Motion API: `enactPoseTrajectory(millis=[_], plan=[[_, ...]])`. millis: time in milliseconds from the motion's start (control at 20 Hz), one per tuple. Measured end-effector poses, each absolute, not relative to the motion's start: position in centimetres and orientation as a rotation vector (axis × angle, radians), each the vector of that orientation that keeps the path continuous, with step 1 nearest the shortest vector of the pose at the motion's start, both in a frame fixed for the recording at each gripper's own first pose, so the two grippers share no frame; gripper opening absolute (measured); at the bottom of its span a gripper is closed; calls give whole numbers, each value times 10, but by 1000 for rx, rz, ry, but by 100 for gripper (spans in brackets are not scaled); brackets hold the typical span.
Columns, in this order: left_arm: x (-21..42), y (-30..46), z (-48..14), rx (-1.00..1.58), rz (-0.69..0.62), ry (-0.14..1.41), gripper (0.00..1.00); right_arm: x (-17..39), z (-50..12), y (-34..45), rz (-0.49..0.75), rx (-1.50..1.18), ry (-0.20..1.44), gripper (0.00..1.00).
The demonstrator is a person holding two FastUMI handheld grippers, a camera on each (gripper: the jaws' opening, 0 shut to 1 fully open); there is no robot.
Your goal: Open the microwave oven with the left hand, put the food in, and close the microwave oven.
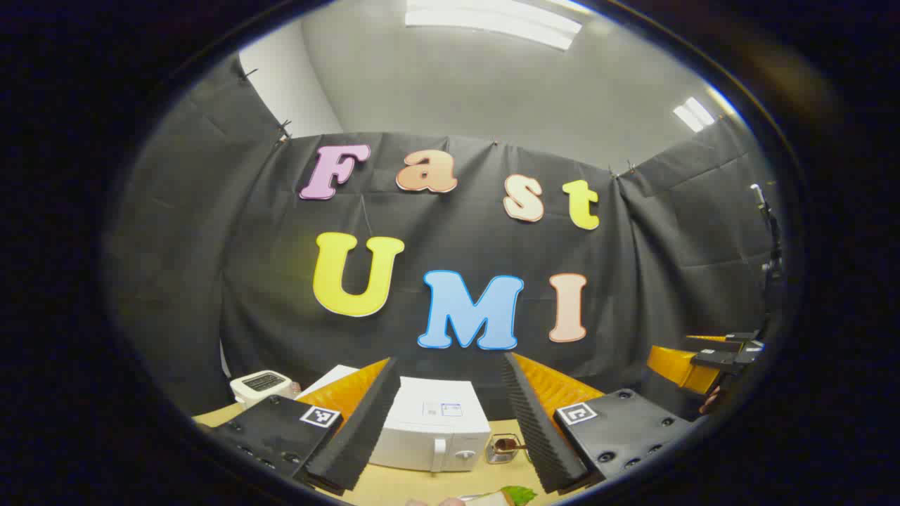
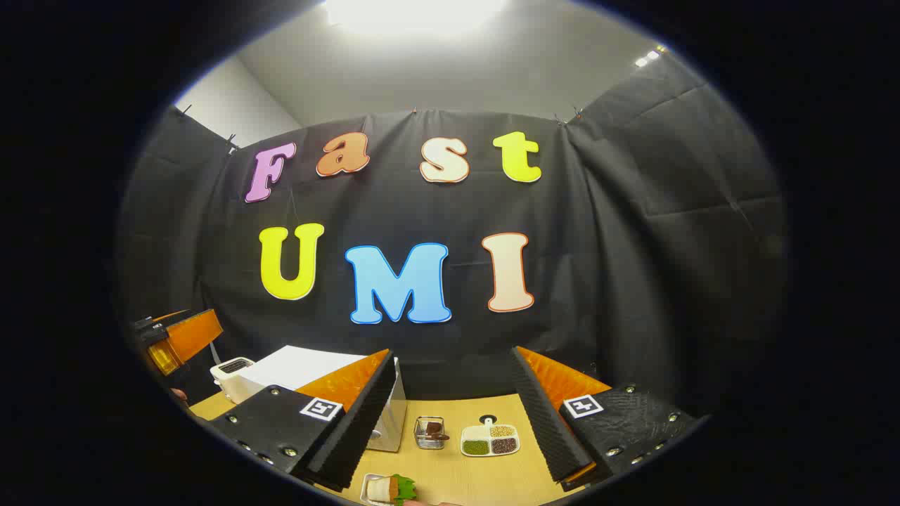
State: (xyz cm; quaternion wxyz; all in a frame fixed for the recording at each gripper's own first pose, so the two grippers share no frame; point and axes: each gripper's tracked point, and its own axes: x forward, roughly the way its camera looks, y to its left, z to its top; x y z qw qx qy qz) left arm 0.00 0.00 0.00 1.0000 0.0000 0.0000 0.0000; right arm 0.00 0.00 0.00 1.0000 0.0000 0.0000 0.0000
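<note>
One white microwave oven (image 1: 430,429) stands shut on the tabletop (image 2: 450,411), one wire basket (image 1: 500,448) just right of it. Both hand-held grippers, left (image 1: 450,429) and right (image 2: 453,422), hover spread apart and empty; one sandwich (image 2: 389,488) lies before the oven.

In the left gripper view, the left gripper's (image 1: 450,429) left finger hides the microwave's (image 1: 432,425) left side, and the food (image 1: 503,497) below its fingertips is cut off by the edge. In the right gripper view, the right gripper's (image 2: 450,436) left finger covers most of the microwave (image 2: 309,369); the wire basket's (image 2: 429,432) contents are too small to tell.
</note>
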Motion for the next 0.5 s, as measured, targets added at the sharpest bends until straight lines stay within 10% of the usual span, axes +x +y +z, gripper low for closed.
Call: enactPoseTrajectory(millis=[500], plan=[[-2,-15,3,74,-10,-24,94,0,-6,-6,2,1,11,98]])
